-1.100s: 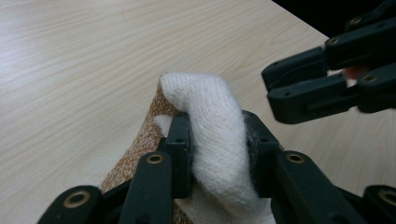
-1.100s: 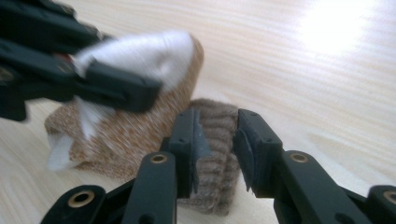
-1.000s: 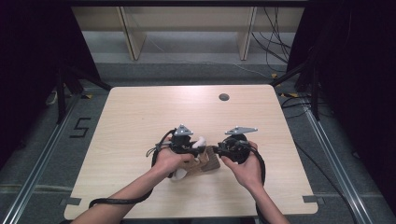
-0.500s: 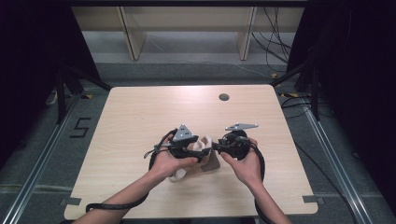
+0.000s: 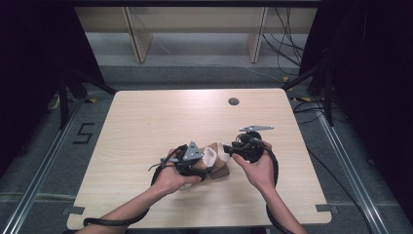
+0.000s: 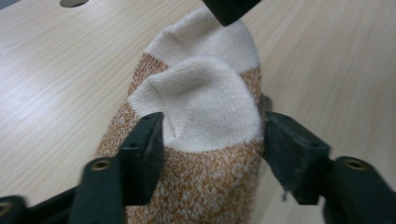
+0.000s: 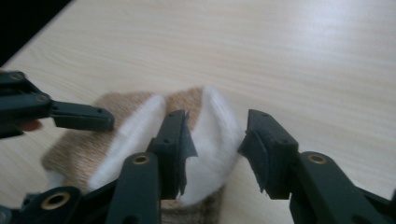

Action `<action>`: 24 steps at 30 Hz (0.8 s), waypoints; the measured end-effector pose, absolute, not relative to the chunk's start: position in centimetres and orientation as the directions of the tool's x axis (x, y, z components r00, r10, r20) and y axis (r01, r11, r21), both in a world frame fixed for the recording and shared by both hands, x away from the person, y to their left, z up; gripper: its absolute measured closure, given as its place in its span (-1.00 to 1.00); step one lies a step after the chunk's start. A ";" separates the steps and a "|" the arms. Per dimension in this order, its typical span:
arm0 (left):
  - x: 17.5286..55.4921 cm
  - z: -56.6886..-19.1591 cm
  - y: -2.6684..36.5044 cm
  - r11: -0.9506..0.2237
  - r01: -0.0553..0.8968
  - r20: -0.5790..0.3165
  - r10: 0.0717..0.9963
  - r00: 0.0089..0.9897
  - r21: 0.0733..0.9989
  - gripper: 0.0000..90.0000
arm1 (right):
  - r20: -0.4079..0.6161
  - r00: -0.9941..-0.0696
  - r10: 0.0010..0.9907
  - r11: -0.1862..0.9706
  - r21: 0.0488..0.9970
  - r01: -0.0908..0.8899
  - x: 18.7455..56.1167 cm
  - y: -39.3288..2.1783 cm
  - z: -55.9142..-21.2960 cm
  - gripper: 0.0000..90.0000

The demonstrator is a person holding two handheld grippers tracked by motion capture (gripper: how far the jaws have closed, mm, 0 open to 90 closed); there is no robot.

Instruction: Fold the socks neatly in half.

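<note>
On the desk [image 5: 146, 126] lie two socks, orange-brown with cream toes and heels, stacked one on the other near the front middle. Two claws work them, one in each hand.

At the left, the left claw [image 5: 210, 165] points toward the socks [image 5: 216, 163]. In the left gripper view its jaws have just been closing and now stand either side of the upper sock [image 6: 201, 116], at its cream heel; the pads sit right at the cloth's edges, and whether they press on it cannot be told. The lower sock [image 6: 205, 39] pokes out beyond, its cream end toward the far side.

At the right, the right claw [image 5: 225, 149] comes in from the other side. In the right gripper view its two jaws stand apart, one on each side of a raised cream fold of a sock [image 7: 212, 135]; the left jaw touches the cloth, the right one sits just beside it. The other sock's cream end [image 7: 135, 135] lies left of that.

One dark round hole [image 5: 233, 101] sits near the desk's far edge.
</note>
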State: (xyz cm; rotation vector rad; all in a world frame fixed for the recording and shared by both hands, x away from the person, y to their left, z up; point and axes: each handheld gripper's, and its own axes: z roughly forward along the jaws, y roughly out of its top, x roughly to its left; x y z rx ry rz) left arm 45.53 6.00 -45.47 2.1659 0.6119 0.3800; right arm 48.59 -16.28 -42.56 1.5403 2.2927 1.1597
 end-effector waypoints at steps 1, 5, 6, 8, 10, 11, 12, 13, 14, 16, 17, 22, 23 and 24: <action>45.5 -45.5 5.9 -0.530 0.299 0.046 0.542 0.839 0.793 0.19 | 0.273 -0.489 0.829 0.203 0.668 0.716 48.8 -16.3 -43.0 0.52; 45.5 -45.1 6.2 -0.492 0.318 0.016 0.563 0.827 0.811 0.74 | 0.293 -0.442 0.848 0.198 0.598 0.777 48.3 -15.8 -43.5 0.82; 45.4 -44.8 6.5 -0.478 0.320 0.014 0.573 0.820 0.818 0.79 | 0.296 -0.427 0.854 0.184 0.595 0.782 48.2 -15.8 -43.4 0.83; 45.4 -43.8 7.3 -0.418 0.320 -0.003 0.604 0.797 0.850 0.81 | 0.313 -0.419 0.852 0.169 0.594 0.786 48.1 -15.9 -43.1 0.85; 45.2 -42.8 8.2 -0.400 0.311 0.008 0.624 0.781 0.862 0.82 | 0.341 -0.424 0.839 0.153 0.600 0.785 48.0 -15.9 -42.5 0.85; 45.1 -42.4 8.5 -0.375 0.309 0.001 0.637 0.771 0.874 0.82 | 0.348 -0.438 0.829 0.147 0.619 0.771 48.0 -15.8 -42.3 0.85; 45.1 -42.0 8.8 -0.355 0.303 -0.002 0.647 0.763 0.884 0.83 | 0.354 -0.457 0.816 0.152 0.633 0.760 48.0 -15.7 -42.0 0.86; 45.1 -41.7 9.3 -0.344 0.302 -0.004 0.654 0.757 0.889 0.83 | 0.360 -0.462 0.811 0.143 0.643 0.753 47.9 -15.4 -41.7 0.86; 45.0 -41.4 9.6 -0.339 0.299 -0.001 0.661 0.751 0.892 0.83 | 0.366 -0.472 0.802 0.143 0.650 0.747 47.7 -15.2 -41.2 0.86; 44.9 -41.2 10.2 -0.325 0.296 -0.002 0.671 0.742 0.898 0.83 | 0.396 -0.497 0.772 0.122 0.675 0.728 47.5 -14.8 -40.4 0.86; 44.9 -41.1 10.4 -0.313 0.295 -0.007 0.675 0.737 0.903 0.83 | 0.401 -0.500 0.767 0.116 0.680 0.724 47.3 -14.6 -40.0 0.86; 44.8 -41.0 10.6 -0.299 0.283 -0.005 0.678 0.735 0.911 0.83 | 0.420 -0.491 0.763 0.095 0.678 0.729 47.1 -14.2 -39.4 0.86; 44.8 -41.1 10.4 -0.302 0.272 0.002 0.673 0.740 0.913 0.82 | 0.409 -0.481 0.776 0.105 0.668 0.737 47.3 -14.4 -39.9 0.86; 44.8 -41.3 10.2 -0.302 0.264 0.005 0.666 0.746 0.916 0.82 | 0.402 -0.460 0.792 0.108 0.650 0.752 47.3 -14.5 -40.5 0.86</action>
